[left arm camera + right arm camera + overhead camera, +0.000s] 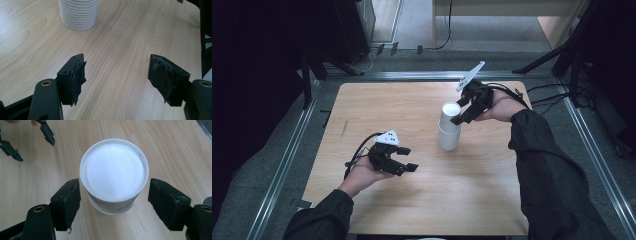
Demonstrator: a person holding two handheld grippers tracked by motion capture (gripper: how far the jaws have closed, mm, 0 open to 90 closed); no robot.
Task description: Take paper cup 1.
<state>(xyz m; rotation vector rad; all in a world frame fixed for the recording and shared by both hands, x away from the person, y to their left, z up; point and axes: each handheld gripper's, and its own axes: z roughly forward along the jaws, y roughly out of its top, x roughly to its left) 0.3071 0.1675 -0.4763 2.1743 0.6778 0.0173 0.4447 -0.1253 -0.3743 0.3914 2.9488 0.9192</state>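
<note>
A stack of white paper cups point(448, 127) stands upside down a little right of the middle of the wooden table point(492, 200). My right gripper point(458, 112) reaches in from the right at the top of the stack. In the right gripper view its jaws stand on either side of the top cup point(113, 175), with a narrow gap on each side, so the right gripper point(113, 195) is open. My left gripper point(408, 159) hovers over the table to the near left of the stack. Its jaws are wide apart around bare wood point(117, 72), and the ribbed foot of the stack point(78, 15) lies beyond them.
The table's right edge point(200, 37) shows in the left gripper view. Past the table's far edge lie metal floor rails point(422, 75), dark stands point(557, 55) and cables point(547, 95). The left gripper point(35, 151) shows at the top left of the right gripper view.
</note>
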